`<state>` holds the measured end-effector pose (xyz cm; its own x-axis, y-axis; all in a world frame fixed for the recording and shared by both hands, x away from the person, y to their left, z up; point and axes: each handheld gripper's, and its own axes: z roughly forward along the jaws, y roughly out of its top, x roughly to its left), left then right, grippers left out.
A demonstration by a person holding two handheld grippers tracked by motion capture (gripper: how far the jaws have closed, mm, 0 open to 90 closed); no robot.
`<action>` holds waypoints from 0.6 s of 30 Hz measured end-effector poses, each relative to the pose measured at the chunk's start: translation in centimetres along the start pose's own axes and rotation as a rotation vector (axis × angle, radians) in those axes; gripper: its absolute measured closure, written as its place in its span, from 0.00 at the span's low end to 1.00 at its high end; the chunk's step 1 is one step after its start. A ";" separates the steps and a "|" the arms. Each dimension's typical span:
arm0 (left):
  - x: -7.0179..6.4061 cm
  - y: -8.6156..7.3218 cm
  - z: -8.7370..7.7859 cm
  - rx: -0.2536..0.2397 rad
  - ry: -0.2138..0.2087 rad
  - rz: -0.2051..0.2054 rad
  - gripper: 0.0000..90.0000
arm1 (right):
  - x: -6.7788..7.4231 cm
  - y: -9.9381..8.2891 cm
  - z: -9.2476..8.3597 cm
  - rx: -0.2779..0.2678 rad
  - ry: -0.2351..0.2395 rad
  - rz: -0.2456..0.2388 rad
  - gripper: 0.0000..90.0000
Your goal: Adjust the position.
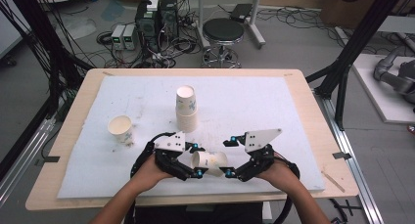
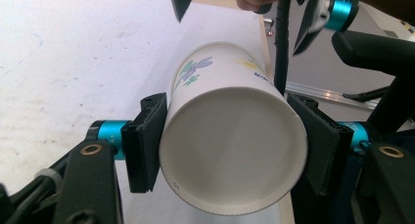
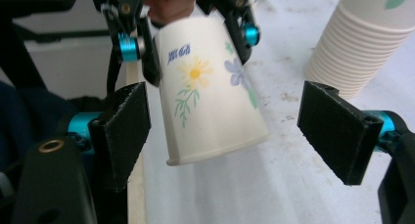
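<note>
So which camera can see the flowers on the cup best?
The right gripper view: the held cup turns its side to that camera, with a yellow daisy, a purple flower and blue lettering. The left gripper view looks into the cup's open mouth, with a few flowers along its top side. In the high view the cup is too small.

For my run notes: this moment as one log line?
left gripper: shut on paper cup | right gripper: open around cup base | cup stack: upright

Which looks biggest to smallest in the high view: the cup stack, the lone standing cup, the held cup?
1. Cup stack, tallest.
2. Held cup and lone cup look alike; the held one lies sideways, nearer the camera, so no ranking.
</note>
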<state>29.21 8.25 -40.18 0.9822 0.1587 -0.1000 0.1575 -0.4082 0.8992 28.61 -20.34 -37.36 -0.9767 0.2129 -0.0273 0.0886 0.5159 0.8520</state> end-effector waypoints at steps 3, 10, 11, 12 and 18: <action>0.0 -0.3 0.1 -0.020 0.000 -0.013 0.38 | 0.1 -0.5 -0.2 -0.027 -0.013 0.020 0.23; -0.1 -0.8 -0.1 -0.060 0.014 -0.014 0.38 | 0.7 -2.2 -0.2 -0.086 -0.048 0.056 0.23; -0.1 -0.9 -0.2 -0.067 0.013 -0.012 0.38 | 0.7 -2.5 -0.1 -0.098 -0.045 0.059 0.23; -0.1 -0.9 -0.2 -0.078 0.014 -0.014 0.38 | 0.8 -2.8 0.0 -0.108 -0.040 0.065 0.23; -0.2 -1.1 -0.6 -0.129 -0.002 -0.006 0.38 | 1.1 -3.9 0.5 -0.152 -0.024 0.091 0.23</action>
<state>28.83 9.22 -40.91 0.9815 0.1592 -0.1062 0.1491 -0.2882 0.9459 27.30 -21.69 -41.04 -0.9608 0.2739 0.0426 0.1442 0.3625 0.9207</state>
